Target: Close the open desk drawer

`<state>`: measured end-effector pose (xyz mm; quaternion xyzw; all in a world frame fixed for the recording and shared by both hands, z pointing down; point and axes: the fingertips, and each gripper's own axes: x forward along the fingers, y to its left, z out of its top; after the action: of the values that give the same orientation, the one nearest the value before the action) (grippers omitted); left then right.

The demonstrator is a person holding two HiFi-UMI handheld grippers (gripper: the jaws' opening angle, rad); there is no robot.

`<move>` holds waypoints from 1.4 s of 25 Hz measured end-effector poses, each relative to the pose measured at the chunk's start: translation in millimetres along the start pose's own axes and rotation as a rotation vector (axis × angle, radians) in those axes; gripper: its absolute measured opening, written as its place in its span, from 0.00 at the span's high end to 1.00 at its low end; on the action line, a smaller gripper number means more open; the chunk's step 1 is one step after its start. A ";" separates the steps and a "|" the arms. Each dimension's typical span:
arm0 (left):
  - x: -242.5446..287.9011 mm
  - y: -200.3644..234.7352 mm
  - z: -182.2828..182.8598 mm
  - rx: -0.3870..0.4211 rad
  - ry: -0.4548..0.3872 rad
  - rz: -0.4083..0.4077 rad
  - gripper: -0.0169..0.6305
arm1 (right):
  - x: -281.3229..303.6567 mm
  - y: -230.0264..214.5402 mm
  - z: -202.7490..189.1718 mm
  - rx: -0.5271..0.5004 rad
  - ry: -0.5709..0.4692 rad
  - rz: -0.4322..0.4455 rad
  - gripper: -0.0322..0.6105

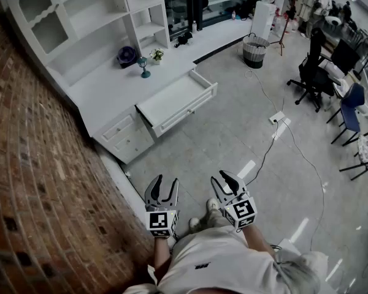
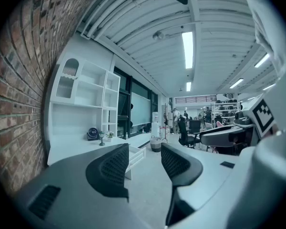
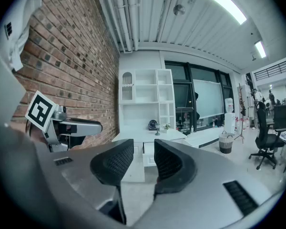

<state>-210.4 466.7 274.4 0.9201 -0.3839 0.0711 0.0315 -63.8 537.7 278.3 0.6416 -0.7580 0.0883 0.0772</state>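
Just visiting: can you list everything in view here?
white desk drawer: one, white, pulled open over the floor
white desk: one, white, along the brick wall
white shelf unit: one, white, on the desk
round dark-blue object: one, desk top
teal goblet-shaped ornament: one, desk top
small potted plant: one, green, desk top
woven basket: one, dark and pale, floor
white power strip: one, floor
black office chairs: several, far right
left gripper: one, grey, jaws open, empty
right gripper: one, grey, jaws open, empty

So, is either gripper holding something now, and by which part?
Nothing is held. The grey left gripper and the grey right gripper both have jaws apart and empty.
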 end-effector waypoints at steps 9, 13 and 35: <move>-0.3 -7.1 -3.6 0.000 -0.021 -0.050 0.63 | -0.4 -6.9 13.0 -0.015 -0.050 -0.081 0.74; 17.0 -2.5 -6.3 -0.005 -0.018 -0.053 0.63 | 16.8 -15.1 13.3 -0.020 -0.038 -0.085 0.74; 179.7 21.6 11.0 0.018 0.043 0.018 0.65 | 148.2 -134.0 26.9 -0.011 -0.003 -0.012 0.74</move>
<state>-99.7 324.2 291.5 0.9150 -0.3909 0.0947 0.0307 43.8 367.7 291.0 0.6457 -0.7549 0.0827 0.0801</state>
